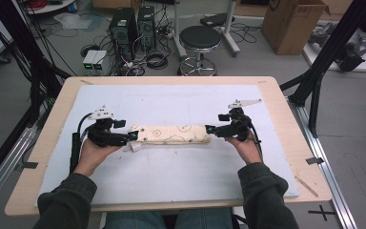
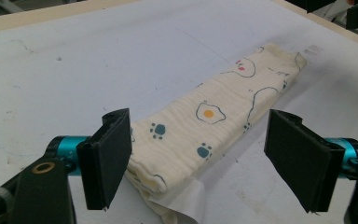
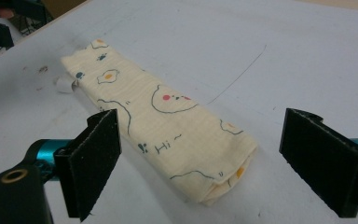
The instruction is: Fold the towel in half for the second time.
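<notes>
White foam sheeting point(image 1: 171, 167) covers your wooden table, and at mid-frame in the high view lies the cream cotton cloth printed with fried eggs and paw prints point(image 1: 170, 134), folded into a long soft strip. Your left gripper point(image 1: 132, 135) and right gripper point(image 1: 210, 129) sit at its two ends, jaws wide, pads clear, likely just releasing the fold.
</notes>
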The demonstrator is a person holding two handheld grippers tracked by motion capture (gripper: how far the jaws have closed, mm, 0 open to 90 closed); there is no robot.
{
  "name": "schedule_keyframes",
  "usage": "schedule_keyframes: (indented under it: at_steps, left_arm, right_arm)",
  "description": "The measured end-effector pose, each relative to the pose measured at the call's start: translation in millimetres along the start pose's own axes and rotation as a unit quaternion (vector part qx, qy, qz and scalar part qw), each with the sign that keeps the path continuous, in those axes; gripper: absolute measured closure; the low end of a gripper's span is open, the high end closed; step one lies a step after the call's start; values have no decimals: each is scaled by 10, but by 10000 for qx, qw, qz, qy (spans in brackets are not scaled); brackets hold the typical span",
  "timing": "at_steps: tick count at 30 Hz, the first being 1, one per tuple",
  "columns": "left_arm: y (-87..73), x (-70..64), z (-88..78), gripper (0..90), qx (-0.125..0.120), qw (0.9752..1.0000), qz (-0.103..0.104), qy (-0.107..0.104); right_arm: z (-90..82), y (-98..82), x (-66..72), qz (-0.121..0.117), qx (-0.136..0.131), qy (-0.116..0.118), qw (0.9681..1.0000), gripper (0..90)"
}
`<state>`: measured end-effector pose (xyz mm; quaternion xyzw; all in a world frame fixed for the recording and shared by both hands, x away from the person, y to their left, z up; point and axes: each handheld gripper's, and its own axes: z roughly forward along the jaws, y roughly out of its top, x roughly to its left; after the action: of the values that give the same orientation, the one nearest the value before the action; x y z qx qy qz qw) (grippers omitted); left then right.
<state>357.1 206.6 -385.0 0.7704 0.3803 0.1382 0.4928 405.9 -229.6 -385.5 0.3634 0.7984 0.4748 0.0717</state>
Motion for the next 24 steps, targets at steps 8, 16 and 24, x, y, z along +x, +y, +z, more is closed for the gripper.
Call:
schedule_keyframes:
  at_steps: [8, 16, 24]
  left_arm:
    - [8, -51, -26, 238, -7, 9999, 116, 37]
    - [-4, -87, -60, 238, -39, 9998, 192, 35]
    - [-38, -113, -104, 239, -52, 9996, 250, 94]
  right_arm:
    - [-20, 0, 29, -29, 4, -11, 10000, 118]
    - [-64, 0, 81, -76, -40, -36, 10000, 118]
    - [-103, -13, 129, -177, -5, -57, 9998, 118]
